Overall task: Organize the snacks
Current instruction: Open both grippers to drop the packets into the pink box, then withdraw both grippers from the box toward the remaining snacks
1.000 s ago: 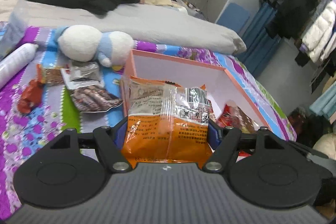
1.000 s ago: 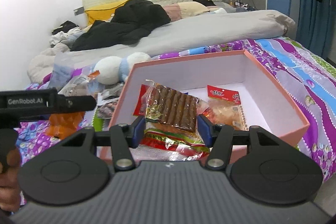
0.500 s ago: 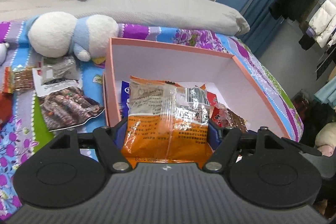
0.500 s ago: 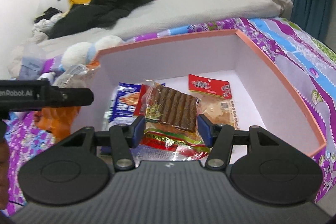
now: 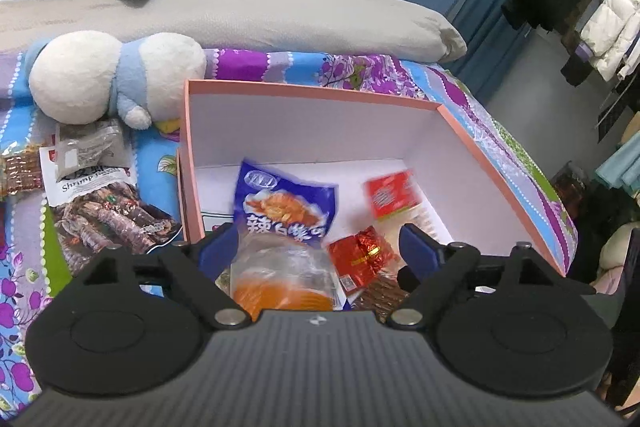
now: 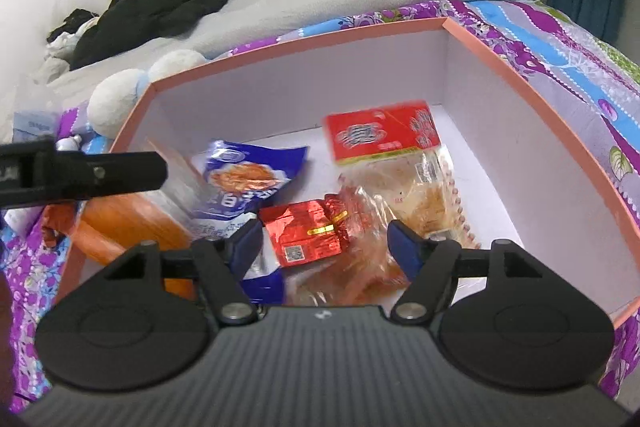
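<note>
Left wrist view shows the left gripper (image 5: pixel 316 243) with jaws wide, just opened further, the orange packet (image 5: pixel 280 293) loose below them inside the pink box (image 5: pixel 312 91). The right gripper (image 6: pixel 322 241) has likewise just spread, its clear packet of brown sticks (image 6: pixel 360 279) dropped free among the snacks. To finish well, I would lift both tools straight up — no snagging wrappers. Only the left view shows the shrimp packet (image 5: pixel 108 215) outside the box by the plush toy (image 5: pixel 116 83) — likely next to collect.
</note>
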`<state>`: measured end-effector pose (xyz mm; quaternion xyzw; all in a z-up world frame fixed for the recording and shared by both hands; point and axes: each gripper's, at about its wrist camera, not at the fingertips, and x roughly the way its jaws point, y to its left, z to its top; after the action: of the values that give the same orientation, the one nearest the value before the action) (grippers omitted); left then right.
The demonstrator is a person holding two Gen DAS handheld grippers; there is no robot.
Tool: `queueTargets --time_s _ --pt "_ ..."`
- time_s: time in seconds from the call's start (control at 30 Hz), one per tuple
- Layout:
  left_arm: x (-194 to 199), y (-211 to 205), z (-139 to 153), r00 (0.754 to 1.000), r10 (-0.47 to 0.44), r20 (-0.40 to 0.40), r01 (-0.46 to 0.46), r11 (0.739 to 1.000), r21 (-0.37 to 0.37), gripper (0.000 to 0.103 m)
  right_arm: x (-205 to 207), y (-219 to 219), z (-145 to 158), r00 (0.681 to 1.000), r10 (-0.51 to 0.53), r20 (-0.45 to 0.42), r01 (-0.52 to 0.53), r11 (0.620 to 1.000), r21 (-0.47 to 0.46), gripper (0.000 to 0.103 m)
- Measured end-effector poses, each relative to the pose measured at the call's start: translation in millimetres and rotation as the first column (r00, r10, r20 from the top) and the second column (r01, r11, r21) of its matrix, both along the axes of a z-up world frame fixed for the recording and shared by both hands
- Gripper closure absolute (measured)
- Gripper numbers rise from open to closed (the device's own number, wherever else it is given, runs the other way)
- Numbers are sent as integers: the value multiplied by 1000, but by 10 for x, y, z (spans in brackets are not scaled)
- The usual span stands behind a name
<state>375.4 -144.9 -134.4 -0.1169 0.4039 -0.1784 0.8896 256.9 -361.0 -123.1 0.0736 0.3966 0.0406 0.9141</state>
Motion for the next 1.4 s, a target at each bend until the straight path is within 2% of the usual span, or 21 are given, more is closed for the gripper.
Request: queueTargets --time_s 0.4,0.77,0.9,1.0,1.13,1.27,1.4 --pt "-555 153 347 997 28 75 -29 1000 12 13 -389 68 290 998 9 65 -9 1000 11 31" --pt "-1251 594 565 985 107 138 -109 994 6 13 -930 269 470 990 22 138 -27 999 40 31" --pt "-1528 698 627 977 94 191 -101 994 31 13 -1115 381 531 985 40 168 -47 998 39 31" --pt "-1741 764 655 971 102 216 -119 991 65 13 -1257 481 539 982 48 184 -56 998 40 31" --pt "-1967 922 638 968 125 217 -139 989 51 13 -1438 614 523 981 57 187 -67 996 51 31" --pt "-2165 1044 606 963 134 234 -160 982 96 13 -1590 713 491 981 57 187 -73 994 79 31" --pt "-2297 1186 572 956 169 240 -198 975 103 13 -1687 866 466 979 81 189 -97 992 80 31"
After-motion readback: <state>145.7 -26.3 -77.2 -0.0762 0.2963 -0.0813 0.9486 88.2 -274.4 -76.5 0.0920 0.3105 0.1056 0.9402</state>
